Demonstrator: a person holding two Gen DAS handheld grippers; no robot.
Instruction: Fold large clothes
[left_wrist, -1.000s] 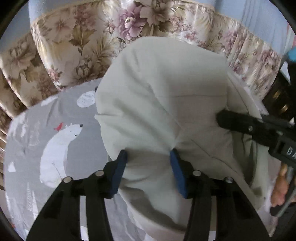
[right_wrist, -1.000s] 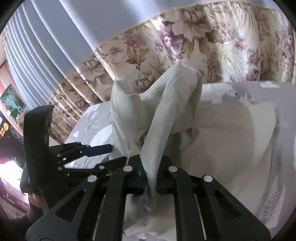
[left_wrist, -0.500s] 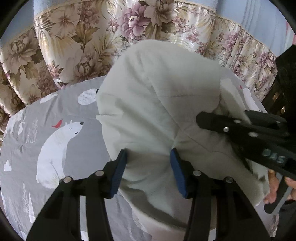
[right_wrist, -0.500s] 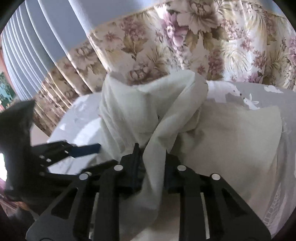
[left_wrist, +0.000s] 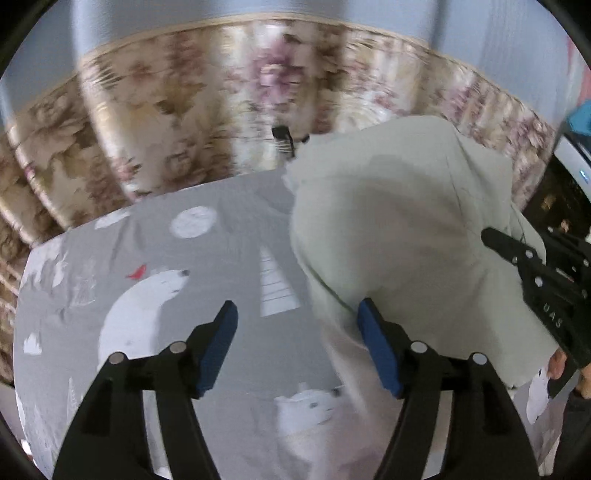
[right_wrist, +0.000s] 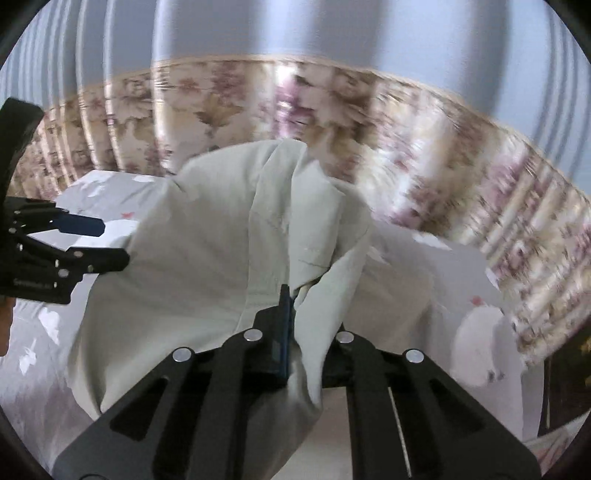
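Left claw (left_wrist: 297, 347) gaping, grips nothing; right claw (right_wrist: 295, 332) pinched on pale green cotton garment (right_wrist: 207, 266). Single pinch, could slip, bunch on grey polar-bear bedsheet (left_wrist: 147, 240).

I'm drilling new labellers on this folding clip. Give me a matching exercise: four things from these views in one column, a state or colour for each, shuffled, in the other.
Things:
1. left claw
2. right claw
3. pale green cloth garment
4. polar-bear print bed sheet

States:
A. grey with white animals
B. open, nothing between its blue pads
C. bunched up, partly lifted
D. shut on fabric

Pairs: 1-B, 2-D, 3-C, 4-A
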